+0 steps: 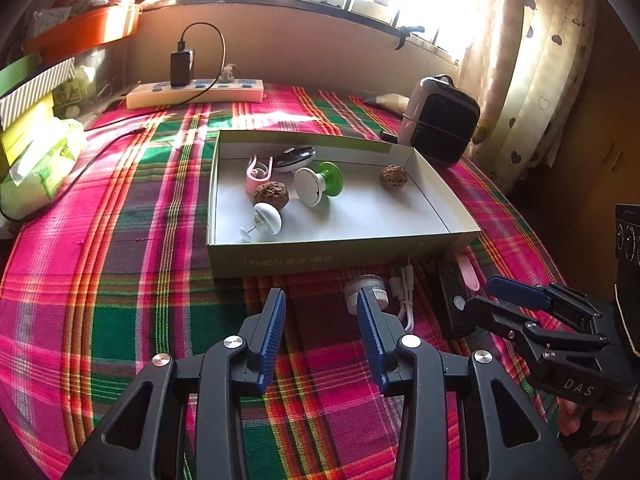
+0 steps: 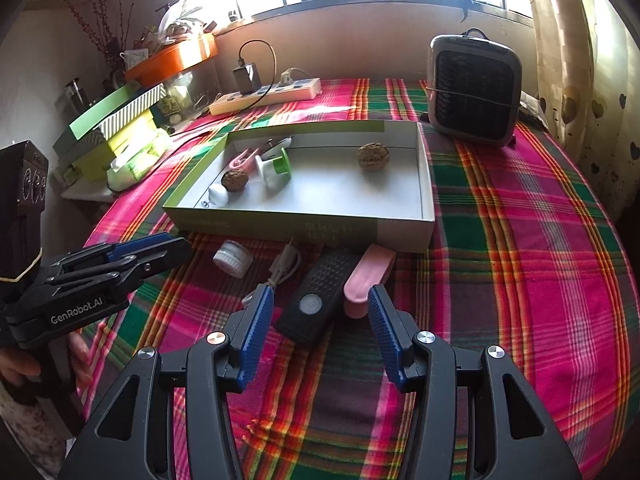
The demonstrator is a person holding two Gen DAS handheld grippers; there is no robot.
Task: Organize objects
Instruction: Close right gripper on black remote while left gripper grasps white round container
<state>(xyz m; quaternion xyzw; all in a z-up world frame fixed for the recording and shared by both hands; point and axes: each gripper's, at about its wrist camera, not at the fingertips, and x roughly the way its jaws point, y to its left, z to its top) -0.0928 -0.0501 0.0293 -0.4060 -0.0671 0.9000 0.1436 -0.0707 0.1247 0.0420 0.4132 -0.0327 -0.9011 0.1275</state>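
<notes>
A shallow open box [image 1: 344, 258] [image 2: 400, 232] on the plaid cloth holds two walnuts [image 1: 393, 176] [image 2: 373, 155], a pink clip [image 1: 256, 174], a green and white knob [image 1: 318, 184] and a white knob [image 1: 266, 220]. In front of the box lie a small white jar [image 2: 233, 258] [image 1: 366, 286], a white cable [image 2: 285, 269], a black remote [image 2: 320, 298] [image 1: 454, 300] and a pink piece [image 2: 366, 280]. My left gripper [image 1: 322, 322] is open and empty, its right finger next to the jar. My right gripper [image 2: 320, 322] is open and empty, just short of the remote and the pink piece.
A small black fan heater [image 2: 474, 92] [image 1: 440, 120] stands at the back right. A power strip with a charger [image 1: 196, 92] [image 2: 266, 94] lies along the back wall. Stacked boxes and a tissue pack [image 1: 36, 160] [image 2: 136, 160] sit at the left. A curtain [image 1: 532, 60] hangs at the right.
</notes>
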